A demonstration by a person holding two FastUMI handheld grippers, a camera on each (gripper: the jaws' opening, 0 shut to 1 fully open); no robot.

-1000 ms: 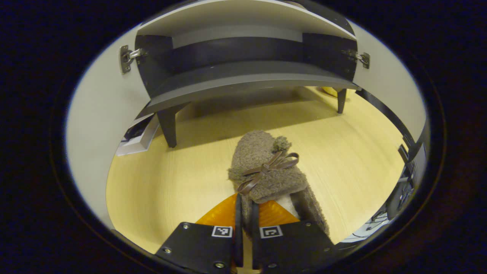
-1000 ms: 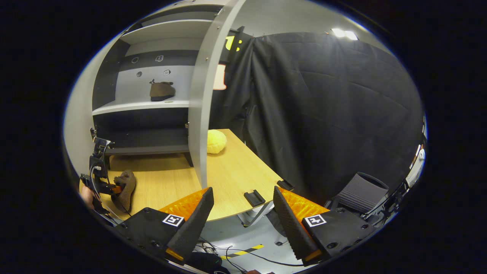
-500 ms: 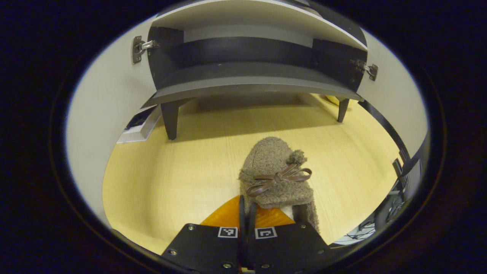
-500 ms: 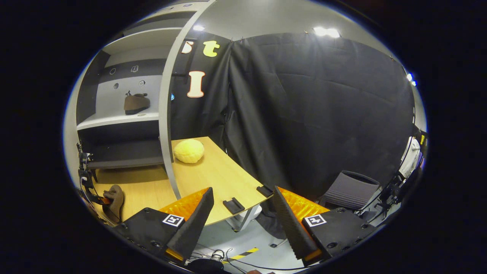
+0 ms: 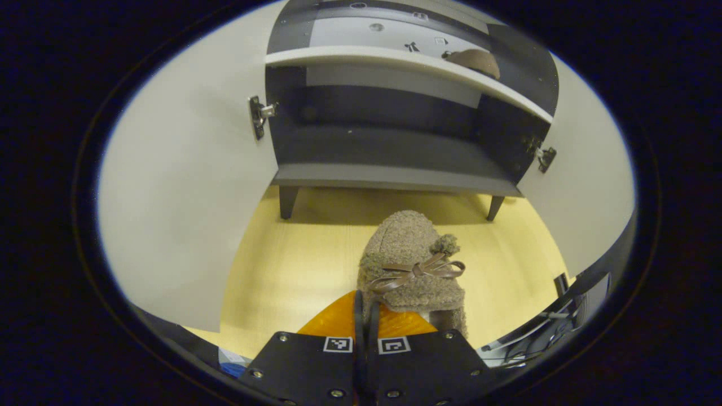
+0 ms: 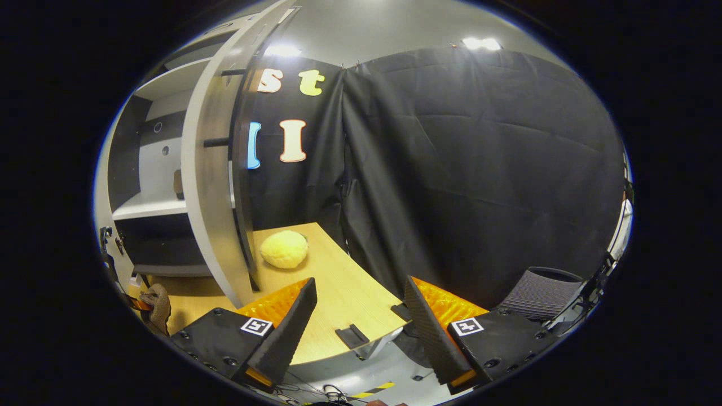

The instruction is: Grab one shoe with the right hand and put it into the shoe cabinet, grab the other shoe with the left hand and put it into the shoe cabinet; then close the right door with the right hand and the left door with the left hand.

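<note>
Shoe cabinet [image 5: 395,146] stands on short legs on the wooden counter [image 5: 293,265] with both doors swung open; its left door [image 5: 186,186] and right door [image 5: 581,192] flank the opening. On the pale upper shelf [image 5: 406,70] sits one brown shoe [image 5: 474,59], toward the right side. The dark bottom shelf [image 5: 389,155] holds nothing visible. A second fuzzy shoe [image 5: 414,268], with a thin bow on top, is gripped at its heel edge by the left tool [image 5: 365,324], whose fingers are clenched on it; the shoe points toward the cabinet, in front of the bottom shelf. In the right gripper view, the right tool [image 6: 361,316] hangs released, fingers wide apart, beside the right door's edge, with a yellow lump [image 6: 284,249] on the counter behind that door.
</note>
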